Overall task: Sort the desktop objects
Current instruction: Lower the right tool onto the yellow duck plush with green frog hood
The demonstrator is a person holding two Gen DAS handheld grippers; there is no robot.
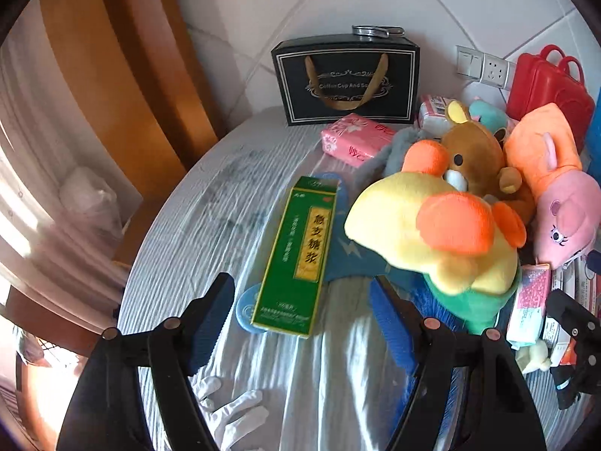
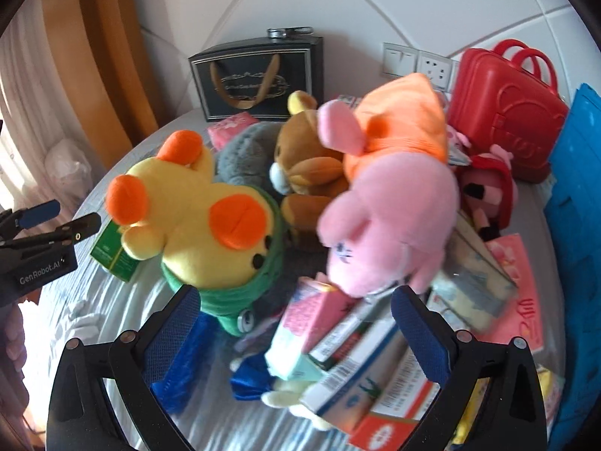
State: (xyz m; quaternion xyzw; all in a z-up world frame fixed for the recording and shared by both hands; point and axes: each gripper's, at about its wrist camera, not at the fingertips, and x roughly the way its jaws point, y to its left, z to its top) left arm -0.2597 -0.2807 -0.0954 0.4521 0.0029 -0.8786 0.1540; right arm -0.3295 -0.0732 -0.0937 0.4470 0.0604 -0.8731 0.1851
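Note:
A round table (image 1: 210,203) holds a heap of toys and boxes. A green medicine box (image 1: 296,255) lies just ahead of my left gripper (image 1: 300,300), which is open and empty. A yellow duck plush (image 1: 424,233) with orange feet lies to its right; it also shows in the right wrist view (image 2: 195,218). My right gripper (image 2: 296,308) is open and empty over a stack of medicine boxes (image 2: 349,360). A pink pig plush (image 2: 387,225) in orange lies just beyond its fingers. A brown bear plush (image 2: 304,161) sits behind.
A black gift bag (image 1: 345,79) stands at the back by the wall, a pink tissue pack (image 1: 357,139) before it. A red toy case (image 2: 503,112) and a blue crate (image 2: 578,203) stand at the right. Wooden furniture (image 1: 112,94) is left of the table.

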